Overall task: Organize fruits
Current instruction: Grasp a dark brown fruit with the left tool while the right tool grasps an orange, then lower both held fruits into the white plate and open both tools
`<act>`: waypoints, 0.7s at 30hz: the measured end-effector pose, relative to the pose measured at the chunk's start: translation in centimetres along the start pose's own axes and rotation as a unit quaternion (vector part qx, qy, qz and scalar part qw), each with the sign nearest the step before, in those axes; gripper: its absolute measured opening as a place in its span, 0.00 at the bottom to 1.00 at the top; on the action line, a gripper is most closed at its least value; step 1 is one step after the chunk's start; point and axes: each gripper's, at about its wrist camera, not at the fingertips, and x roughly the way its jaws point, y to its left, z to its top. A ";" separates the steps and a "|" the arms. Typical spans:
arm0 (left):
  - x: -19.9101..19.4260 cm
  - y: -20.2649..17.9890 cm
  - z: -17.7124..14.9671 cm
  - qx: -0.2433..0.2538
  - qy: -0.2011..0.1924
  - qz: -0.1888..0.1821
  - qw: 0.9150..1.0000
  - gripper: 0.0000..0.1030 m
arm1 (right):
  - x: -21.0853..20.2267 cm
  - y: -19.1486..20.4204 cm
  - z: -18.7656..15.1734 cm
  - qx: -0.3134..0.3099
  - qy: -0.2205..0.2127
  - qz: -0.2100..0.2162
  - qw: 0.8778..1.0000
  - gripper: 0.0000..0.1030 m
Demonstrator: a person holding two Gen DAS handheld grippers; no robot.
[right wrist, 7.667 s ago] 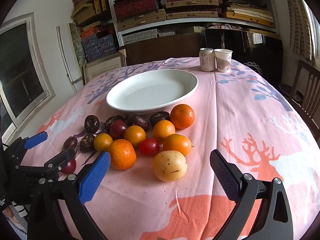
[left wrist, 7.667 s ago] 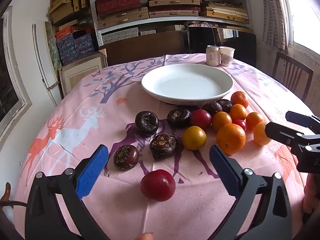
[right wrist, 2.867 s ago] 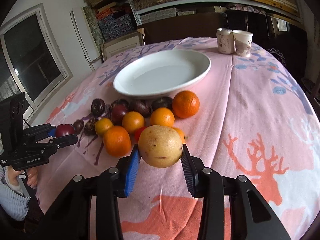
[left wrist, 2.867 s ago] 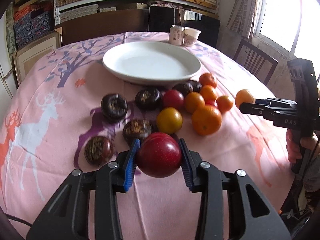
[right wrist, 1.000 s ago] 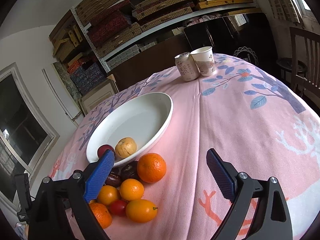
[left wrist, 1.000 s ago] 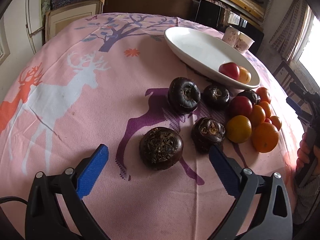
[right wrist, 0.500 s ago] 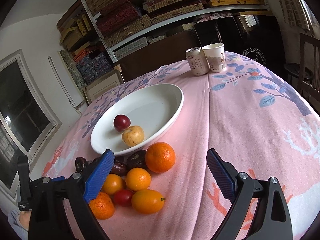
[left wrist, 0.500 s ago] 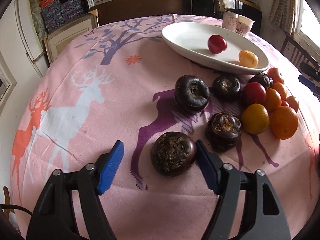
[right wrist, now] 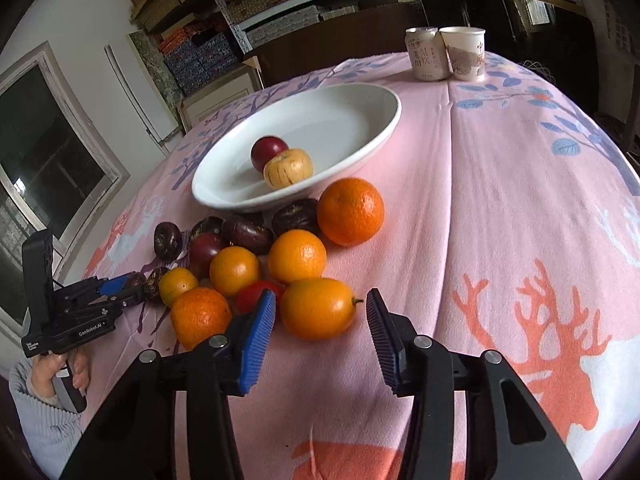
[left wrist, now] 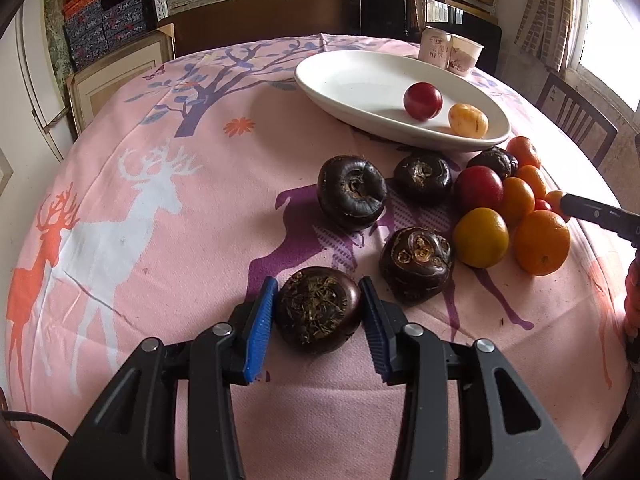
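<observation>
1. Low in my left view, the left gripper [left wrist: 318, 316] is closing; its blue pads [left wrist: 260, 330] are against the sides of the nearest chestnut [left wrist: 318, 305], which sits on the cloth [left wrist: 140, 240].
2. Left of that chestnut I have open cloth out to the table's left edge; just to its right sits a second chestnut [left wrist: 416, 265].
3. Low in my right view, the right gripper [right wrist: 320, 320] is closing around the oval orange [right wrist: 318, 308]; I see a gap at both pads, wider at the right one.
4. The pile crowds the left pad: a red fruit [right wrist: 256, 296] and an orange [right wrist: 200, 316] lie just beside it. Right of the gripper the cloth is open to the table edge.
5. Both grippers point down at a slant. At the left edge of my right view, a hand [right wrist: 60, 372] holds the left gripper's handle.
6. Farther up, the plate [right wrist: 360, 120] holds a red plum [right wrist: 269, 151] and a yellow fruit [right wrist: 289, 168], touching.
7. Beyond it, a can [right wrist: 424, 54] and cup [right wrist: 466, 54] stand near the far edge.
</observation>
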 end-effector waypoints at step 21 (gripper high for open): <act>-1.7 -2.4 8.1 0.003 -0.077 -0.043 0.996 0.40 | -1.8 0.5 6.0 -0.005 -0.078 0.034 0.996 0.39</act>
